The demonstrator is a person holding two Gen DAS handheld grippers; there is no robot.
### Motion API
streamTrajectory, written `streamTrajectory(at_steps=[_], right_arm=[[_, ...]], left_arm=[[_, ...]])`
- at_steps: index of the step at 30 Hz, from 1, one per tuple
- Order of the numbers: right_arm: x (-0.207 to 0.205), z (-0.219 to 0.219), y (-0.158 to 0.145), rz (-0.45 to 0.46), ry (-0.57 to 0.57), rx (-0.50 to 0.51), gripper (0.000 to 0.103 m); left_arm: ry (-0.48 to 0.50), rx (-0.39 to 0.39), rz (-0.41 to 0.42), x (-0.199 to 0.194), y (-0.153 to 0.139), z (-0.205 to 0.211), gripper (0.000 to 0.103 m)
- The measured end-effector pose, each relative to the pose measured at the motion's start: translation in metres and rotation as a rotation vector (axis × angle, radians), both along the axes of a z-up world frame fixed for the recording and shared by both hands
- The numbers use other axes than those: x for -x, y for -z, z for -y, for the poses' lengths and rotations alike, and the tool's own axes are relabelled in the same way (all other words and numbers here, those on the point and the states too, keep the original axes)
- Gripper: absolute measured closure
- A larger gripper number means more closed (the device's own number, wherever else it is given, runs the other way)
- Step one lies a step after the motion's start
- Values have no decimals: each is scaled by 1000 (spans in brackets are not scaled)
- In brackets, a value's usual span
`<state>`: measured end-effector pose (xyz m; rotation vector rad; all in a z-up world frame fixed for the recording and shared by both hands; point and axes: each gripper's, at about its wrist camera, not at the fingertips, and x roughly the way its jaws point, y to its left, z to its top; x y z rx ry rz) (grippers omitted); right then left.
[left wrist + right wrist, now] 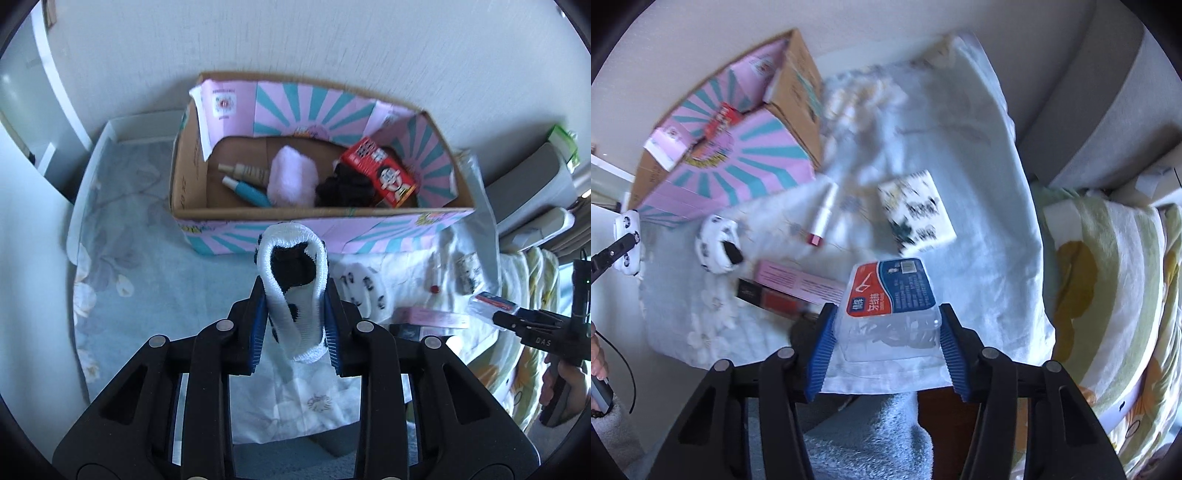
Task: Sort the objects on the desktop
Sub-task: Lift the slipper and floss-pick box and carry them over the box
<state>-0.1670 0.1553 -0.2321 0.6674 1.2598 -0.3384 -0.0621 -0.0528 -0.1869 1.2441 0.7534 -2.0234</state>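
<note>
My left gripper (295, 317) is shut on a white sock with black spots (293, 280), held upright just in front of the pink and teal cardboard box (369, 236). The box holds a red packet (380, 173), a pink fluffy cloth (291, 177), a black item (345, 186) and two tubes (245, 181). My right gripper (888, 332) is shut on a clear floss-pick box with a red and blue label (890, 295), above the cloth-covered table. The matching sock (718, 243) lies on the cloth near the cardboard box (738, 166).
On the pale cloth lie a pink lipstick tube (822, 218), a patterned tissue pack (916, 218), a flat pink box (798, 282) and a dark red box (768, 295). A grey chair (1108, 110) and a striped blanket (1108, 280) stand to the right.
</note>
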Motion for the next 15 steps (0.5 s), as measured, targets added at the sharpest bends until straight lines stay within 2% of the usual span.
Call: streamTrajectory(at_steps=[5, 15], right_arm=[[-12, 2, -15, 31, -23, 16, 53], [-35, -3, -50, 93, -50, 38, 53]], left_arm=[[4, 8, -27, -6, -21, 0, 78], [17, 34, -52, -4, -43, 0, 78]])
